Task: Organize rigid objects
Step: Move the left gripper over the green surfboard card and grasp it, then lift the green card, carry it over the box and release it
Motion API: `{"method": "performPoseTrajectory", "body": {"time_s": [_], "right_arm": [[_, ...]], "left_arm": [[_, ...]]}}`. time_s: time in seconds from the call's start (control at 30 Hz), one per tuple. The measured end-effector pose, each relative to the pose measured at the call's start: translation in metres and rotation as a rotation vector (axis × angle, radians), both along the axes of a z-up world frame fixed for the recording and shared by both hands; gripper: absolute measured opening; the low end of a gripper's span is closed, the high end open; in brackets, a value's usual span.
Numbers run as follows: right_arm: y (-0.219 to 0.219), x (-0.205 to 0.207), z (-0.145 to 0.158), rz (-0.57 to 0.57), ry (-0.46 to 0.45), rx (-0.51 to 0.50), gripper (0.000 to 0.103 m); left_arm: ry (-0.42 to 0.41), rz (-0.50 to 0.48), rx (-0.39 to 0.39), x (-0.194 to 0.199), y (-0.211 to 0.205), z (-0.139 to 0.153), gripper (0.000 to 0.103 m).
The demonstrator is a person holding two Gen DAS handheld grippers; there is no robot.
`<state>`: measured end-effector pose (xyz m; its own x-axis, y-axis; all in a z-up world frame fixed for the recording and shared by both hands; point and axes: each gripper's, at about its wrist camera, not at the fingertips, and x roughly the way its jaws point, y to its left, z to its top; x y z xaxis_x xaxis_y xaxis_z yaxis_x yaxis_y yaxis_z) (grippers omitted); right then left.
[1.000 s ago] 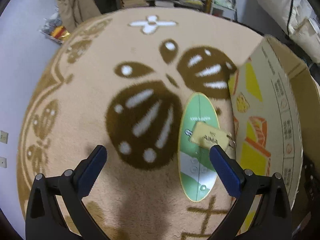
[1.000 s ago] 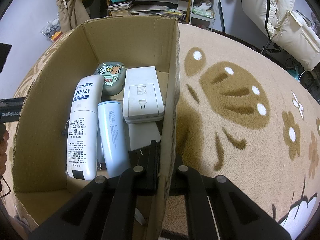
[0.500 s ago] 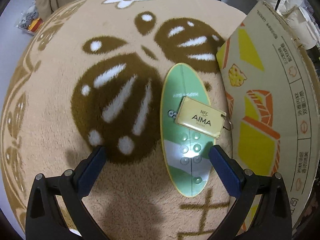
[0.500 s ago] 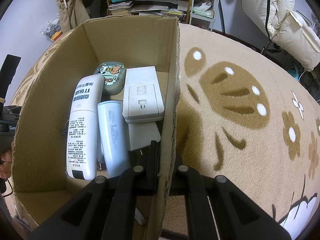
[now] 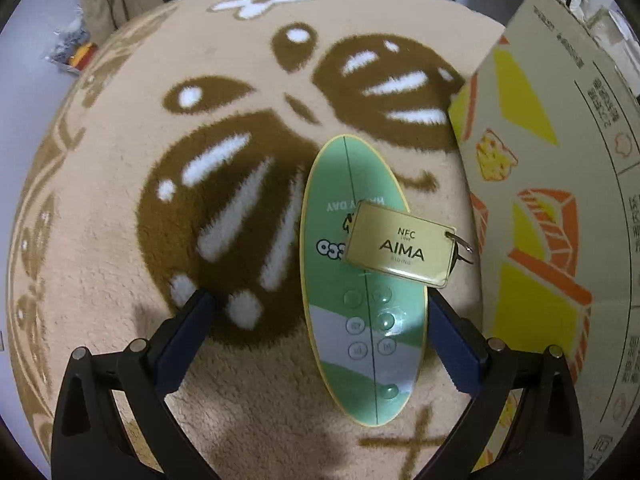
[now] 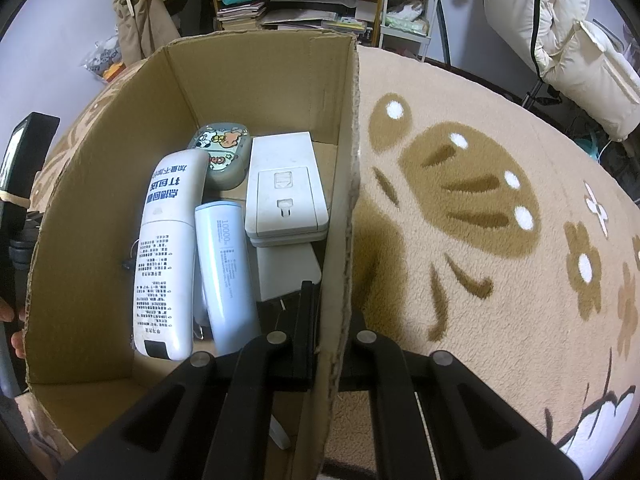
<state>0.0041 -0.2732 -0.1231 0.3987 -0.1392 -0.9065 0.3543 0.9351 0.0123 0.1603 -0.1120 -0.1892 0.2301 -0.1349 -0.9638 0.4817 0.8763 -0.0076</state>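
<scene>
A green oval remote [image 5: 362, 300] lies on the carpet in the left wrist view, with a gold AIMA NFC key tag [image 5: 401, 244] resting on it. My left gripper [image 5: 316, 320] is open and low over the carpet; its right finger [image 5: 454, 344] is beside the remote's right edge, and the left finger is well to the left. My right gripper [image 6: 326, 320] is shut on the right wall of the cardboard box [image 6: 340, 208]. Inside lie a white tube [image 6: 166, 252], a pale blue power bank [image 6: 226, 268], a white socket block [image 6: 284, 184] and a cartoon case [image 6: 222, 152].
The box's printed outer wall [image 5: 560, 208] stands just right of the remote. The patterned carpet [image 6: 500, 220] spreads around. Shelves, clothes and a white cart [image 6: 404, 4] crowd the far wall. A person's hand and the other gripper's handle [image 6: 20, 184] show left of the box.
My left gripper has come closer over the remote and key tag, then shifted back slightly. The right gripper and box have not moved.
</scene>
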Motion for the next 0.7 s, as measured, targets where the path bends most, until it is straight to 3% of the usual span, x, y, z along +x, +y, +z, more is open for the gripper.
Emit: {"method": "performPoseTrajectory", "body": {"time_s": [0.13,0.23,0.27,0.4,0.5,0.57,0.7], "right_arm": [[0.000,0.000,-0.001,0.000,0.000,0.000,0.007],[0.000,0.000,0.000,0.000,0.000,-0.002,0.007],[0.001,0.000,-0.001,0.000,0.000,0.000,0.007],[0.000,0.000,-0.001,0.000,0.000,-0.001,0.007],[0.000,0.000,-0.001,0.000,0.000,0.000,0.007],[0.000,0.000,-0.001,0.000,0.000,0.000,0.007],[0.000,0.000,-0.001,0.000,0.000,0.000,0.007]], "left_arm": [[-0.020,0.020,-0.006,0.000,0.002,0.005,0.083],[-0.020,0.039,-0.014,0.003,0.014,0.009,0.067],[-0.020,0.055,-0.016,0.005,0.025,0.010,0.056],[-0.015,0.108,-0.010,0.007,0.038,0.017,0.055],[-0.104,0.092,0.115,0.006,0.038,0.024,0.055],[-0.127,0.101,0.155,0.006,0.041,0.027,0.055],[-0.154,0.156,0.111,0.007,0.054,0.046,0.055]]}}
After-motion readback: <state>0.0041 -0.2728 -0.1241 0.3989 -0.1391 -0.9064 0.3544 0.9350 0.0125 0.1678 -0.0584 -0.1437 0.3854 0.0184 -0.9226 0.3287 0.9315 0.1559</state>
